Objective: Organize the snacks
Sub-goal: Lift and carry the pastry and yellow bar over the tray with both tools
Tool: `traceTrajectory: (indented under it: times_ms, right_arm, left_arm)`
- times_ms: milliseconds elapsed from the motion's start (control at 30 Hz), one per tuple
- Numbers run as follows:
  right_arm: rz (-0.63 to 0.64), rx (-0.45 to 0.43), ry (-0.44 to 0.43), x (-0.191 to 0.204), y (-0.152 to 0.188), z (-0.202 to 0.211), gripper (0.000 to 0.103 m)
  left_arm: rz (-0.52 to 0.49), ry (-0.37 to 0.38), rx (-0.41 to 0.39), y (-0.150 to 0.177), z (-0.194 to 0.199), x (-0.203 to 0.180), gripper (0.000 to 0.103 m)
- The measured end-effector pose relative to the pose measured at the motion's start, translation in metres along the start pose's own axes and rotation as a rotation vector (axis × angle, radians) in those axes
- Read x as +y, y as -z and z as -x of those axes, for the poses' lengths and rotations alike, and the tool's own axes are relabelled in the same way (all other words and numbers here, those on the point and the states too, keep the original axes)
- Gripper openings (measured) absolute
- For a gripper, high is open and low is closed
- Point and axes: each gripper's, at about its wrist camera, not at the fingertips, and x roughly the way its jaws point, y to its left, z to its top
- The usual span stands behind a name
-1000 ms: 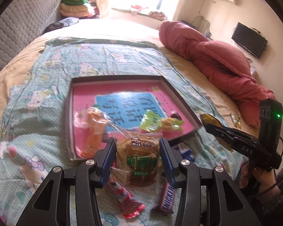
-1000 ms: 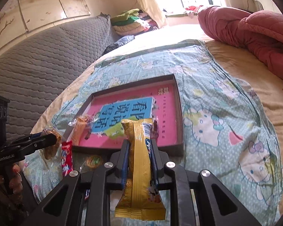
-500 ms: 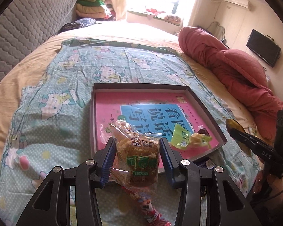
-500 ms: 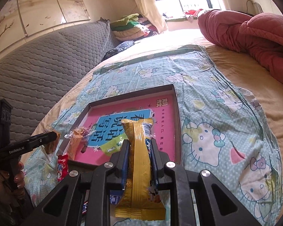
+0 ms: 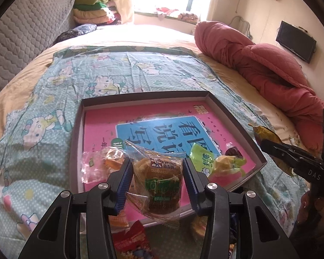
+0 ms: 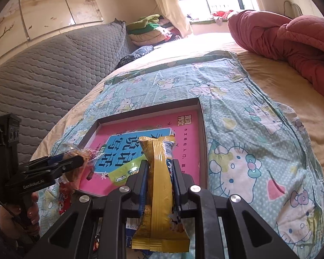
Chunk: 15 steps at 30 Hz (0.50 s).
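My left gripper point(image 5: 157, 181) is shut on a clear-wrapped brown cake point(image 5: 159, 179) and holds it over the near edge of a shallow box tray point(image 5: 237, 120) with a pink and blue card inside. In the tray lie an orange snack in clear wrap point(image 5: 105, 161), a green and yellow packet point(image 5: 207, 159) and a dark candy point(image 5: 233, 152). My right gripper point(image 6: 159, 172) is shut on a long gold packet point(image 6: 159, 183), upright between its fingers, near the tray's point(image 6: 202, 129) front right corner. The left gripper point(image 6: 60, 164) shows at the left in the right wrist view.
The tray rests on a teal cartoon-cat sheet point(image 5: 43, 112) spread on a bed. A red packet point(image 5: 131, 241) and other snacks lie on the sheet below the tray. A red quilt point(image 5: 259, 64) is bunched at the right, a grey headboard point(image 6: 43, 64) at the left.
My left gripper has carried the cake forward over the tray's near edge. The right gripper has moved slightly closer to the tray with the gold packet.
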Motion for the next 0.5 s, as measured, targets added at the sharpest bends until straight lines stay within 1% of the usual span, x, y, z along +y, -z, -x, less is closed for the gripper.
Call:
traceTrajectory:
  times_ms: [200,500]
  right_arm:
    - [-0.005,0.008,0.020,-0.002,-0.001,-0.006,0.021]
    - [-0.021,0.022,0.031,-0.008,-0.003,-0.016,0.021]
  left_arm:
    - [-0.028,0.003,0.012,0.001,-0.013,-0.009,0.048]
    - [-0.043,-0.025,0.035,0.004,-0.023,-0.008,0.048]
